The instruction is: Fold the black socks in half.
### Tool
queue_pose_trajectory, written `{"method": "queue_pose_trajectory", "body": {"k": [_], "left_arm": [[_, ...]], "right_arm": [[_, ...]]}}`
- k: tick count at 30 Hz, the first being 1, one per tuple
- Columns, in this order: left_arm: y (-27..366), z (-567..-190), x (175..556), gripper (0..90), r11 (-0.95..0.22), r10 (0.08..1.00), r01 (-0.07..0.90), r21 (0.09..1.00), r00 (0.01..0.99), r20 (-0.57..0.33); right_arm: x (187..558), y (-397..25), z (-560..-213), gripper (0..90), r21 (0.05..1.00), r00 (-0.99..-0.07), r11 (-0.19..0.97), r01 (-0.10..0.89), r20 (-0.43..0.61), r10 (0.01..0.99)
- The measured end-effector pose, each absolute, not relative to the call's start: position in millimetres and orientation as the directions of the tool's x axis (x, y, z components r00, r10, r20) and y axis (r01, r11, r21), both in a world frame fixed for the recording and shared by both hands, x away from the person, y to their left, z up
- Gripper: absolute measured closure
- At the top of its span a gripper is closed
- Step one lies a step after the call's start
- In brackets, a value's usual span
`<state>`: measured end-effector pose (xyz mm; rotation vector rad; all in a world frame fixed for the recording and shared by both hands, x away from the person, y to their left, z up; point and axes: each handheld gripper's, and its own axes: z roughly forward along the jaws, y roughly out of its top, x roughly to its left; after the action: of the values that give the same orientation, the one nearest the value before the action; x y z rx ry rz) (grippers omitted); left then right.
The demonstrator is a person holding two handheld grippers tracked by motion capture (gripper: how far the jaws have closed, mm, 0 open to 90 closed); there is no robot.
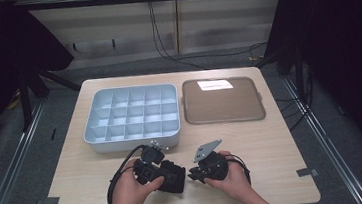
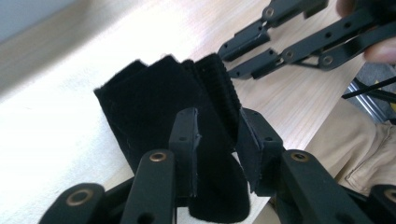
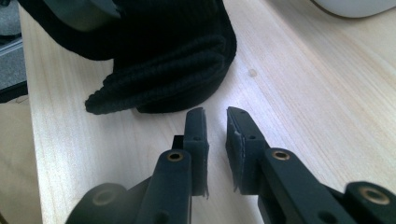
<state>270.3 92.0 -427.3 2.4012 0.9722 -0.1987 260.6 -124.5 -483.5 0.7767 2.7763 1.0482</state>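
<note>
- Wood counter (image 1: 273, 138), near edge: black folded cloth (image 1: 172, 177) lies there.
- Left gripper (image 2: 217, 140): hand low, jaws clamped on cloth's ribbed edge.
- Right gripper (image 3: 217, 123): just beside cloth, jaws slightly apart, holding nothing.

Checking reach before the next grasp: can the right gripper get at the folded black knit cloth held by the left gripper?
Probably yes. The right gripper sits just short of the folded black knit cloth, with bare wooden table between them and its jaws slightly apart.
</note>
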Motion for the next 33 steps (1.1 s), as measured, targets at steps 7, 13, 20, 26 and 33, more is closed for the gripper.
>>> {"method": "queue_pose_trajectory", "body": {"k": [7, 13, 20, 26, 33], "left_arm": [[92, -428, 272, 68.7, -0.594, 0.599, 0.684, 0.423, 0.728, -0.334], [85, -436, 270, 69.6, -0.617, 0.584, 0.67, 0.413, 0.741, -0.331], [82, -442, 270, 72.4, -0.629, 0.574, 0.663, 0.406, 0.748, -0.333], [73, -454, 267, 73.3, -0.657, 0.563, 0.648, 0.386, 0.762, -0.319], [70, -458, 264, 74.0, -0.664, 0.567, 0.636, 0.393, 0.771, -0.291]], "right_arm": [[260, -122, -484, 79.4, 0.629, -0.871, 0.645, 0.434, 0.11, 0.479], [260, -121, -485, 79.4, 0.63, -0.872, 0.647, 0.431, 0.107, 0.477], [260, -121, -485, 79.4, 0.629, -0.872, 0.647, 0.43, 0.105, 0.477], [260, -122, -484, 79.4, 0.633, -0.87, 0.643, 0.43, 0.102, 0.482], [260, -123, -484, 79.3, 0.628, -0.869, 0.646, 0.434, 0.102, 0.484]]}}
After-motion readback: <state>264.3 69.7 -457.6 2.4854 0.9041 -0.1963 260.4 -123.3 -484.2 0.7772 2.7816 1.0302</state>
